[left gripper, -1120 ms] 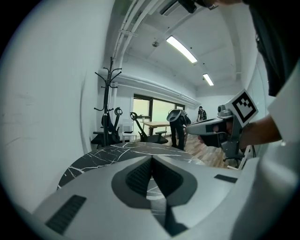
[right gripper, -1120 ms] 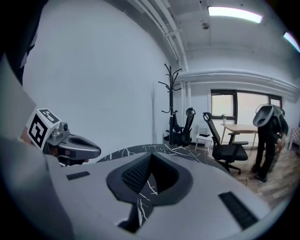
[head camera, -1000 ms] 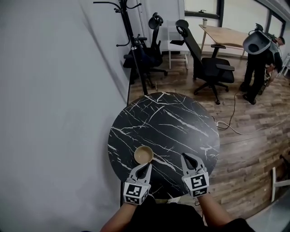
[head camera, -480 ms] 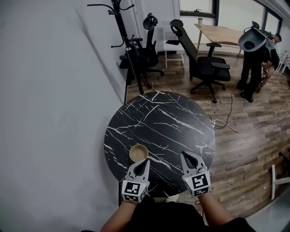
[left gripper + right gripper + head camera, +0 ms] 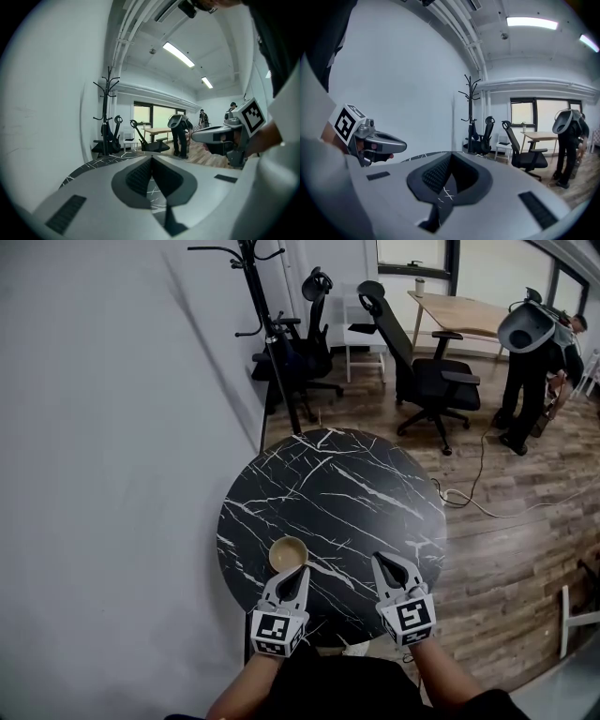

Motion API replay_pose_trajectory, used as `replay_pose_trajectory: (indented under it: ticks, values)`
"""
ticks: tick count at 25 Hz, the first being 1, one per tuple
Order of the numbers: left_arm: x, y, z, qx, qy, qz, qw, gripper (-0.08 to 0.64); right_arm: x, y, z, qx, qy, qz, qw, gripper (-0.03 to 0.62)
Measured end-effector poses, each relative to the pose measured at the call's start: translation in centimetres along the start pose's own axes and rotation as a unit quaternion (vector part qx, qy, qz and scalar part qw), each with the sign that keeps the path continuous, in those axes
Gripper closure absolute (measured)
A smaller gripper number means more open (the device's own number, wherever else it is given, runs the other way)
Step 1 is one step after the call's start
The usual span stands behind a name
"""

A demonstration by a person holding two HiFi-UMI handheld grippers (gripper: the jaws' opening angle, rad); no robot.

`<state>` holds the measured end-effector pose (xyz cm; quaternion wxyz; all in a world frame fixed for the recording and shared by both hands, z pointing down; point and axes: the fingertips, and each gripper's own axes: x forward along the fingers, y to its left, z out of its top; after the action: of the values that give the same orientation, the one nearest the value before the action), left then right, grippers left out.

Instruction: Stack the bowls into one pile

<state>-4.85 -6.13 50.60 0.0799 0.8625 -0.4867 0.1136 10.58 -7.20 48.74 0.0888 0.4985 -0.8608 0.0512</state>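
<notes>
A round black tabletop point(image 5: 356, 493) veined with white is seen from above, set against a grey wall on the left. Over its near edge the left claw point(image 5: 298, 573) and the right claw point(image 5: 382, 562) are held side by side, well apart, both pointing to the far side. Each is pressed together with nothing between its jaws. A tan bowl point(image 5: 288, 554) is stood upright on the near left of the tabletop, just beyond the left claw's tips, its opening facing up. Being round, it has no long axis. Whether others are nested inside cannot be told.
</notes>
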Motion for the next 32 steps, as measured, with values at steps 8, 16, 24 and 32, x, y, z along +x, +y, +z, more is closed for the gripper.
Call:
replay_pose_trajectory:
  ticks: [8,16,24,32]
  values:
    - [-0.32,0.32,0.03,0.001,0.001,0.001,1.0,0.548,0.34,0.3,0.37,-0.001,-0.002,0.0,1.0,0.584]
    - [-0.67,0.57,-0.25,-0.003,0.001,0.004,1.0,0.548,0.45,0.67,0.38,-0.001,-0.003,-0.001,1.0,0.584]
    - [-0.54,0.2,-0.07,-0.005,0.0,0.004,1.0,0.548,0.33,0.34,0.59,-0.004,-0.006,-0.003,1.0,0.584]
    - [-0.31,0.2,-0.11,-0.003,0.001,0.001,1.0,0.548,0.51,0.1,0.6,-0.007,-0.006,-0.007,1.0,0.584]
